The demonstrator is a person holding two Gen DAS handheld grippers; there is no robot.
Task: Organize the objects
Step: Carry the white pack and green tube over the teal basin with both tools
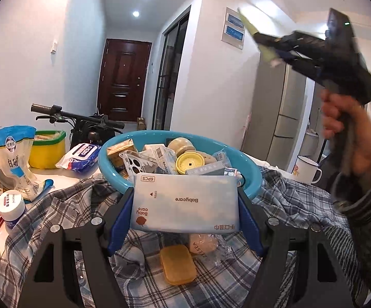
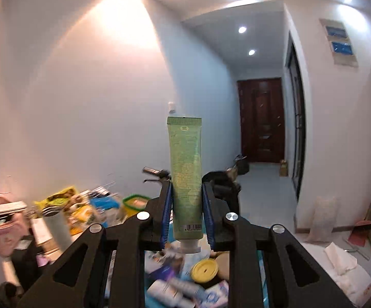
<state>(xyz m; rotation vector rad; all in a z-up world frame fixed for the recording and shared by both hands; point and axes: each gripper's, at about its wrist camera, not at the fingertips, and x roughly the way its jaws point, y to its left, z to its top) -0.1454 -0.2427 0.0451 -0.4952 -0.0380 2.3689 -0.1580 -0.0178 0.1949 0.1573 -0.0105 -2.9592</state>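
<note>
My left gripper point(image 1: 185, 200) is shut on a flat white-blue Babycare wipes pack point(image 1: 186, 202), held level just in front of a blue basin point(image 1: 252, 172). The basin is full of small boxes, a yellow lid point(image 1: 189, 163) and other items. My right gripper point(image 2: 186, 197) is shut on a green tube point(image 2: 185, 177) that stands upright between its blue pads, white cap down. In the left wrist view that right gripper point(image 1: 261, 42) is raised high at the upper right, held by a hand point(image 1: 339, 120), with the green tube point(image 1: 248, 23) sticking up to the left.
A plaid cloth point(image 1: 57, 218) covers the table under the basin, with an amber soap box point(image 1: 177, 265) on it. To the left lie a sugar bag point(image 1: 11, 159), a yellow tub with a green rim point(image 1: 47, 148), a wipes packet point(image 1: 79, 156) and a white jar point(image 1: 11, 205). A mug point(image 1: 307, 172) stands at the right.
</note>
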